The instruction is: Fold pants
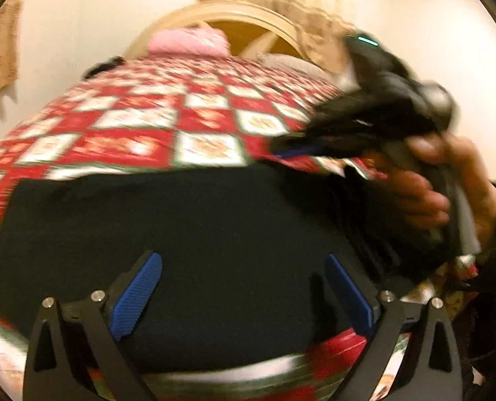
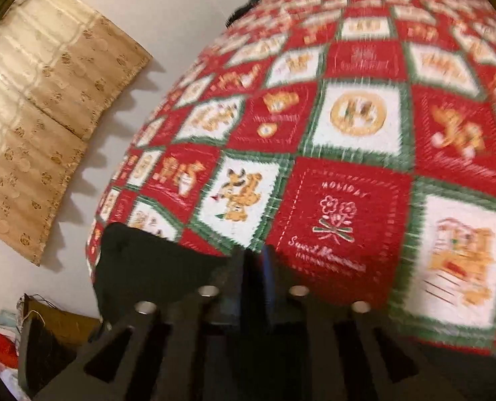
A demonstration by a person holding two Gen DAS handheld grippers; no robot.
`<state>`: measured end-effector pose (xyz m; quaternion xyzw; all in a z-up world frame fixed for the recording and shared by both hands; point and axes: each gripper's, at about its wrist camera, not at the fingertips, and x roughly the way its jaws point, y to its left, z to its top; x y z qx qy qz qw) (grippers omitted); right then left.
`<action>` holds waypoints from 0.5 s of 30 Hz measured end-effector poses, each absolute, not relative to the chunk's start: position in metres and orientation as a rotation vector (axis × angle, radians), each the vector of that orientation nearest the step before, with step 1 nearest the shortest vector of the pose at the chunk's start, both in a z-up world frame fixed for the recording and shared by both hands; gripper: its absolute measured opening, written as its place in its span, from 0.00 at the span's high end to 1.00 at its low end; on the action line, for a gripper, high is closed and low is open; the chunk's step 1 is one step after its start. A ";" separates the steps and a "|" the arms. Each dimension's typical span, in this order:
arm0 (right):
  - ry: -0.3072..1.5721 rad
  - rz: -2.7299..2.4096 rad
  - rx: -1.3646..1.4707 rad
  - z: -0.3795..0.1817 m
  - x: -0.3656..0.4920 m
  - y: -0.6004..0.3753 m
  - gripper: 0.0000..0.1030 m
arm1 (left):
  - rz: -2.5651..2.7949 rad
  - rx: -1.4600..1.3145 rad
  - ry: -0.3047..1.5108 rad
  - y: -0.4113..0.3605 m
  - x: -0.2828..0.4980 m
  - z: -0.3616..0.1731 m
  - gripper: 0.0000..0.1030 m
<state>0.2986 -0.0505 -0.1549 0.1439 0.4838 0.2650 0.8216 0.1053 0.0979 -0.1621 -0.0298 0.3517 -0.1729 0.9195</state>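
Black pants [image 1: 188,234] lie spread across the red patchwork quilt [image 1: 154,123] on the bed. The left gripper [image 1: 243,287] hovers over them, jaws wide and empty, while the right gripper [image 2: 258,264] is pinched tight on the pants' edge.

A bed [image 1: 141,127] covered by a red, white and green patchwork quilt [image 2: 348,133] printed with holiday pictures. Dark pants [image 1: 181,234] lie flat across the near end of the quilt. A pink pillow [image 1: 188,41] rests at the far end, against a curved cream headboard [image 1: 234,15].
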 end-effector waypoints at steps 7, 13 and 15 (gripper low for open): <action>0.923 0.583 0.161 -0.119 0.213 -0.079 0.59 | -0.071 -0.066 0.681 0.199 0.111 -0.147 0.02; 0.969 0.568 -0.002 -0.159 0.167 -0.067 0.59 | 0.013 -0.133 0.731 0.243 0.119 -0.167 0.03; 0.952 0.552 -0.016 -0.170 0.160 -0.066 0.59 | 0.028 -0.141 0.756 0.244 0.121 -0.174 0.03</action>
